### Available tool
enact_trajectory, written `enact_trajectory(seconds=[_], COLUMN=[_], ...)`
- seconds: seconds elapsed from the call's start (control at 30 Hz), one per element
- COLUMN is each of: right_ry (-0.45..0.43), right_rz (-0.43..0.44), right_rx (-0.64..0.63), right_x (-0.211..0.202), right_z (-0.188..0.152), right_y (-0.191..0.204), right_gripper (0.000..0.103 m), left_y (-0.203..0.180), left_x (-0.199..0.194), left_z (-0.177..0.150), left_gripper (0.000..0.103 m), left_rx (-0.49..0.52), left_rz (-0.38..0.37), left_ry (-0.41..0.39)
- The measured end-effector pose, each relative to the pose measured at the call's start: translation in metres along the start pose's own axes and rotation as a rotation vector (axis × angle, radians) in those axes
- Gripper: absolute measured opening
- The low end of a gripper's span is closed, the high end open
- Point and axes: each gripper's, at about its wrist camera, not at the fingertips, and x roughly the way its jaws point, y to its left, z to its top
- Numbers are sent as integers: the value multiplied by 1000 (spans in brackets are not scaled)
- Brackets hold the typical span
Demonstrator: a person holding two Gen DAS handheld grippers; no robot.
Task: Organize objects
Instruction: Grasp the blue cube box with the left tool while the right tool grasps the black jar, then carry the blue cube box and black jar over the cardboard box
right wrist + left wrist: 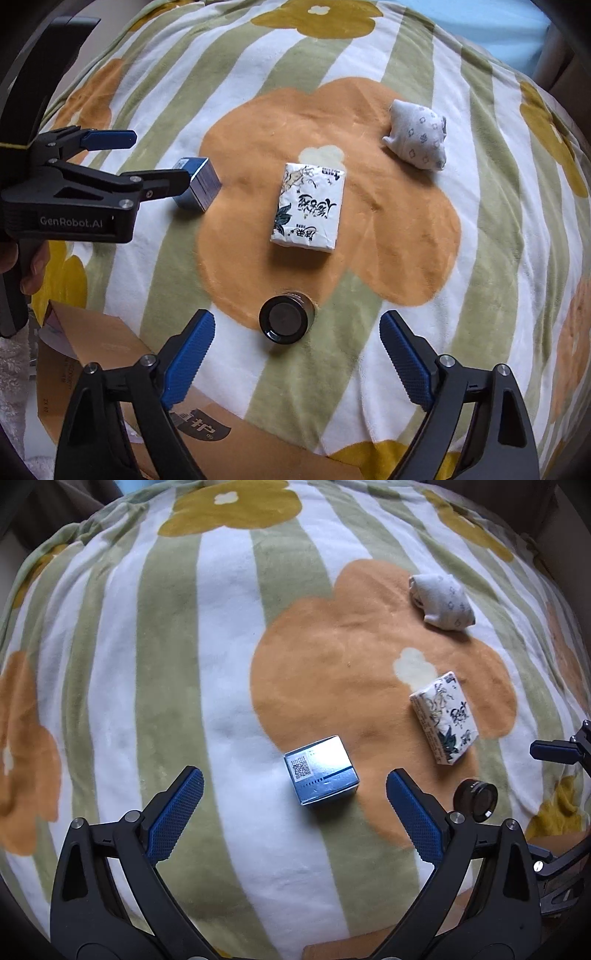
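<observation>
A small blue box (320,775) with a QR code lies on the flowered blanket, just ahead of my open, empty left gripper (294,790); it also shows in the right wrist view (199,182). A white printed tissue pack (445,722) (309,206) lies to its right. A black round jar (286,320) (476,799) sits just ahead of my open, empty right gripper (297,332). A rolled grey-white sock (441,602) (417,136) lies farther back. The left gripper (159,158) appears in the right wrist view, hovering near the blue box.
A striped green-and-white blanket (221,664) with orange and yellow flowers covers the surface. A brown cardboard box (110,362) stands at the near left edge in the right wrist view. A fingertip of the right gripper (550,751) shows at the far right.
</observation>
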Motion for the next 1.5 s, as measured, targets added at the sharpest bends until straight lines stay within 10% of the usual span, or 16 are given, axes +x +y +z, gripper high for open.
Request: enact_trajectory(seconds=[0.3, 0.77, 1.5], right_ry=[74, 145, 13], right_rz=[3, 22, -18], right_rx=[16, 8, 25], right_x=[27, 43, -9], right_z=[-1, -8, -28], right_y=[-9, -10, -23], right_gripper=[73, 46, 36], left_y=[-3, 0, -10], left_x=[26, 37, -16], left_z=[5, 7, -8], left_gripper=[93, 41, 40], left_rx=[-2, -35, 11], left_rz=[-5, -113, -118], left_ry=[48, 89, -19])
